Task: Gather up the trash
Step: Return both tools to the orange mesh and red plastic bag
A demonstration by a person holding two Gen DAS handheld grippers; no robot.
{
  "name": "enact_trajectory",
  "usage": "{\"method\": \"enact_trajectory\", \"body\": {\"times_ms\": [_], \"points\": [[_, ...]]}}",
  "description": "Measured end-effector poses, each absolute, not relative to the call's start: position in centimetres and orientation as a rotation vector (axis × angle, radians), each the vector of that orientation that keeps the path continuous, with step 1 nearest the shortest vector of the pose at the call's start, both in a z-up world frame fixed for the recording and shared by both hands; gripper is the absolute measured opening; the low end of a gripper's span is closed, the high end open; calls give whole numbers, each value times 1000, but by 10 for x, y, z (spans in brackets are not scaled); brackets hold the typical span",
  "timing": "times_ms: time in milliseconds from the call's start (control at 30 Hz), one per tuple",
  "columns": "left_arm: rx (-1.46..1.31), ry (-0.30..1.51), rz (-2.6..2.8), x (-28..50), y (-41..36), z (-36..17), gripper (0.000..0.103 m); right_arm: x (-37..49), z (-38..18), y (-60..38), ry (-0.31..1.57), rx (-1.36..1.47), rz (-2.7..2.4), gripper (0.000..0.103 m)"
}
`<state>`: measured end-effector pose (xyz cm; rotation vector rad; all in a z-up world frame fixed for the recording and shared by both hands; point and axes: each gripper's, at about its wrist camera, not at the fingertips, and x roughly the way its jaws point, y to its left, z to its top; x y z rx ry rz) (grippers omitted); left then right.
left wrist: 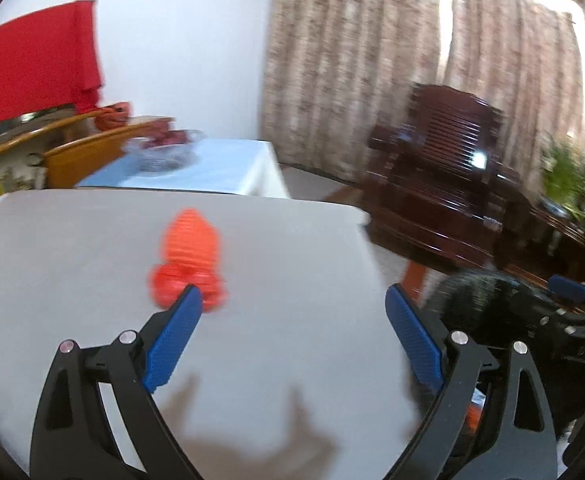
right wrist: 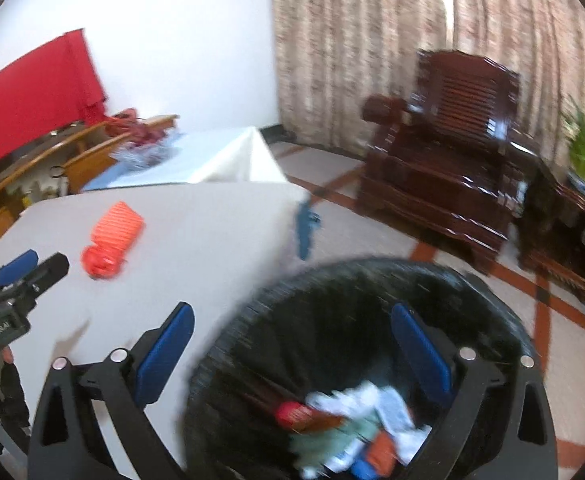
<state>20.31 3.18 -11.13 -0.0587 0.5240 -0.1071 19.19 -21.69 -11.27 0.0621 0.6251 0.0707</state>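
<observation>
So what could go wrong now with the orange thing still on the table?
The orange wrapper lies left of the open left tool, not between its fingers, so a grab might miss or push it. The black bin stands off the table edge, so a carried wrapper might drop on the floor.

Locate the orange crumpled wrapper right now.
The orange wrapper lies on the grey table, just beyond the left gripper, left of the black bin in the right wrist view.

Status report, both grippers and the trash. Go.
Left gripper open, empty. Right gripper open over black bin. Orange wrapper on table. Path clear.
</observation>
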Motion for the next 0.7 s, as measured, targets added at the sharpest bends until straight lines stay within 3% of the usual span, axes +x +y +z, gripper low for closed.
{"method": "enact_trajectory", "body": {"times_ms": [333,700], "points": [[-108,523,61,222,129,-114,90,248,-120,-116,556,51,220,97],[-118,611,56,285,147,-156,90,308,-153,-74,573,27,207,97]]}}
